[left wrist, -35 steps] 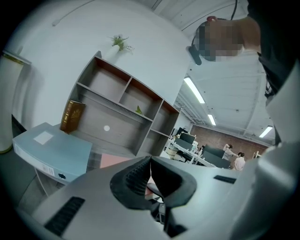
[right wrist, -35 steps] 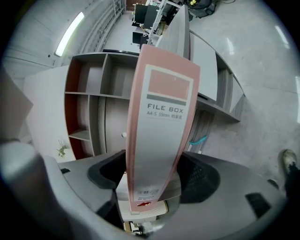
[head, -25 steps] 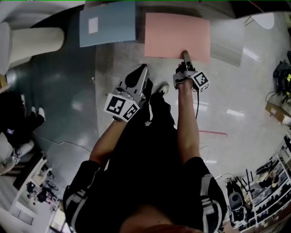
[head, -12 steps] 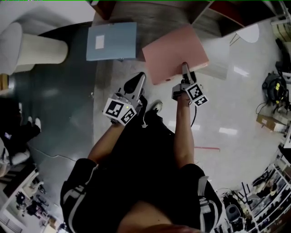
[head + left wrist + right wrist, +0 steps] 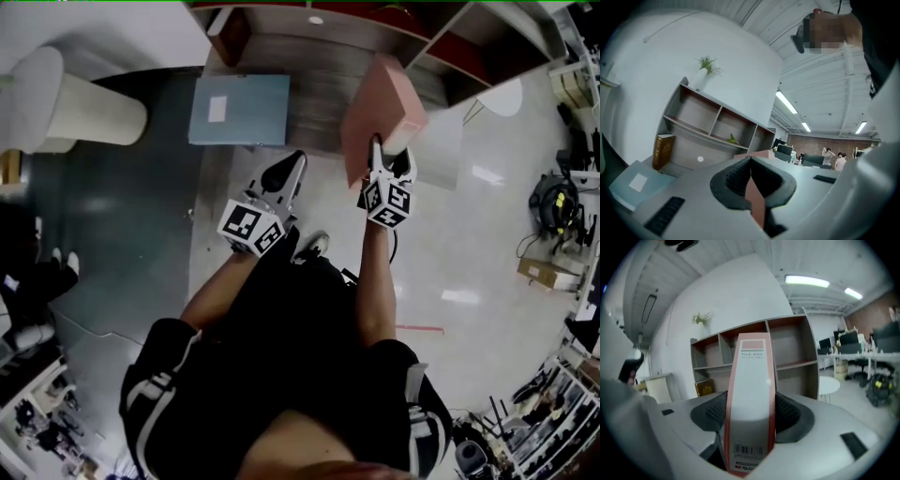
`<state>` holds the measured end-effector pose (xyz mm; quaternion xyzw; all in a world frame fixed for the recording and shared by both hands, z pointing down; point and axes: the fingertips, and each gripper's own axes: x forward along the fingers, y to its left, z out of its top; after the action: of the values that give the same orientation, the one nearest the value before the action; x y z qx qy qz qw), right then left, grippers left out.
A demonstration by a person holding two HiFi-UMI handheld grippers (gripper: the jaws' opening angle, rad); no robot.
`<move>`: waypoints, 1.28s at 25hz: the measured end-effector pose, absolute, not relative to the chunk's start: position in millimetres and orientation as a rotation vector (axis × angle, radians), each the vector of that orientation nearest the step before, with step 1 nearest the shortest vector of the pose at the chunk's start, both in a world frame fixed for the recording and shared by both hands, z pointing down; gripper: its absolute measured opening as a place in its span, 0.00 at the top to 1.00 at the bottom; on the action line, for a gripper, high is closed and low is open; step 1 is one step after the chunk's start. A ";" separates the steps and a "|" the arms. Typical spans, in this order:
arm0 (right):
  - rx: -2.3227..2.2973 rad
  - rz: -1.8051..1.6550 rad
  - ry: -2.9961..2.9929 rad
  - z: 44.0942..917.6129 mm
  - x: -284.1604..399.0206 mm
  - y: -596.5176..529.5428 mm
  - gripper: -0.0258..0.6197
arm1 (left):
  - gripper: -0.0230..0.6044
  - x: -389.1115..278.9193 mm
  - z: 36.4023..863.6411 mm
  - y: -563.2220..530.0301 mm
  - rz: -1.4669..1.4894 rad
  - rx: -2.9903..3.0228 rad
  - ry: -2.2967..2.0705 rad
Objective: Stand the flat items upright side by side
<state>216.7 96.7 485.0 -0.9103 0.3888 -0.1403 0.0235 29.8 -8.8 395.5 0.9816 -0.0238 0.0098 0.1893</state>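
Note:
A pink file box (image 5: pixel 377 114) is lifted off the floor and stands nearly on edge in front of the low wooden shelf (image 5: pixel 309 52). My right gripper (image 5: pixel 383 167) is shut on its near end. In the right gripper view its white, pink-edged spine (image 5: pixel 752 399) fills the gap of the right gripper (image 5: pixel 750 417), with the pads against both sides. A blue file box (image 5: pixel 239 110) lies flat on the floor at the left. The left gripper (image 5: pixel 285 174) hovers near it, shut and holding nothing. In the left gripper view the left gripper (image 5: pixel 750 180) is shut, and the blue box (image 5: pixel 633 187) lies low at the left.
A brown book (image 5: pixel 230 37) stands in the shelf's left bay (image 5: pixel 662 150). A white padded cylinder (image 5: pixel 80 103) lies at the far left and a small round white table (image 5: pixel 503 94) stands to the right. The person's legs and shoes are under the grippers.
The right gripper has swung the pink box up from lying flat to nearly on edge and carried it towards the shelf. The left gripper stayed shut and moved little.

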 end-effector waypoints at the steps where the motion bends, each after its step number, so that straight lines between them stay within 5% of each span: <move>1: -2.890 -0.393 1.212 482.3 218.3 92.1 0.50 | 0.93 30.9 393.6 -11.6 0.021 2.762 -0.066; 32: -3.109 -0.510 0.810 523.4 227.4 63.2 0.50 | 0.93 49.3 355.6 -73.1 -0.026 2.777 0.130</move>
<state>227.4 63.2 523.4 -0.9543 0.2485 -0.1567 -0.0556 49.3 -73.1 355.6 0.9826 0.0462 -0.0091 0.1796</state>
